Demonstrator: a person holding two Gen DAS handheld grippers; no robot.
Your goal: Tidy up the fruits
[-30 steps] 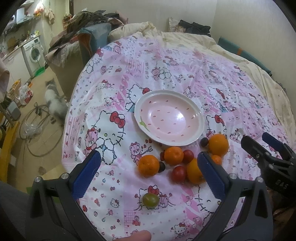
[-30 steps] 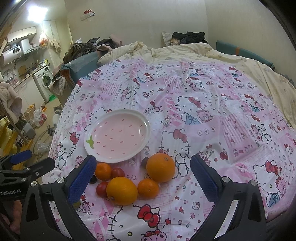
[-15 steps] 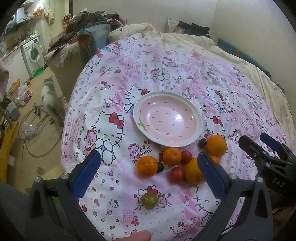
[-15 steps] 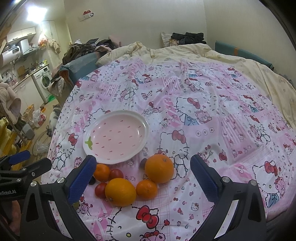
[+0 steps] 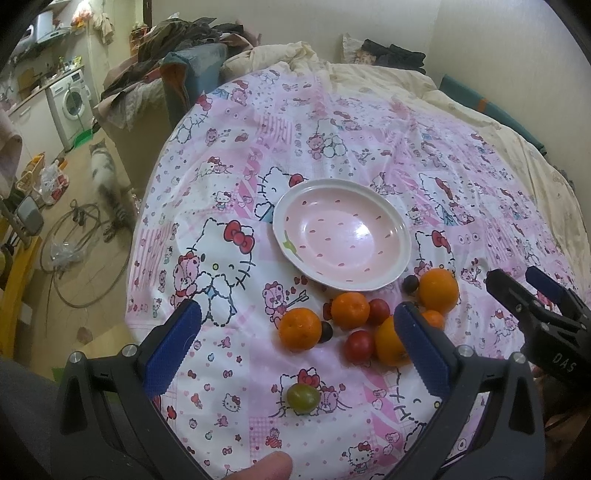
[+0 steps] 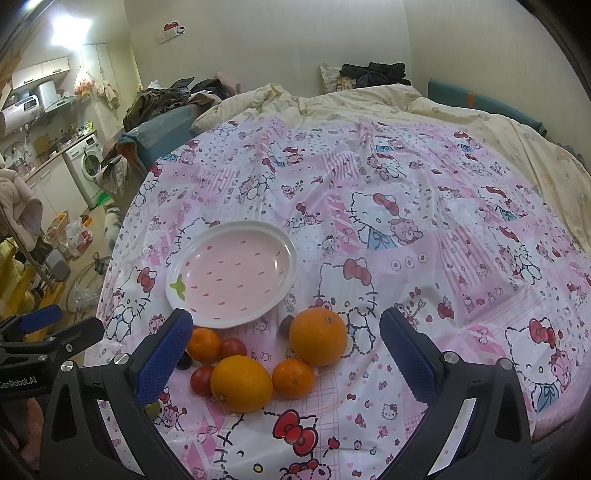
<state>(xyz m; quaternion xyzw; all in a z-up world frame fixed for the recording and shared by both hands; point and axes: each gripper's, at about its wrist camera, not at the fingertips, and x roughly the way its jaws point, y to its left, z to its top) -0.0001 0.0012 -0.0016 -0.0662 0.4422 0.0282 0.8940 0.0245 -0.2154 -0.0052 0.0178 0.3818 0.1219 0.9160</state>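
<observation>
Left wrist view, one plate (image 5: 400,254), five oranges, both claws (image 5: 299,332) (image 6: 284,338) wide apart, holding nothing.

Warm, fairly dim indoor light fills both views. A ceiling lamp (image 6: 70,27) burns out to white far up and left of the right claw (image 6: 282,354). The plate (image 5: 400,236), ahead of the left claw (image 5: 297,345), carries a soft white glare spot. Shadows under the fruit are faint. Fisheye bending curves the bedspread (image 6: 443,229) and walls, and black corners ring each frame. Far background looks slightly soft.
</observation>
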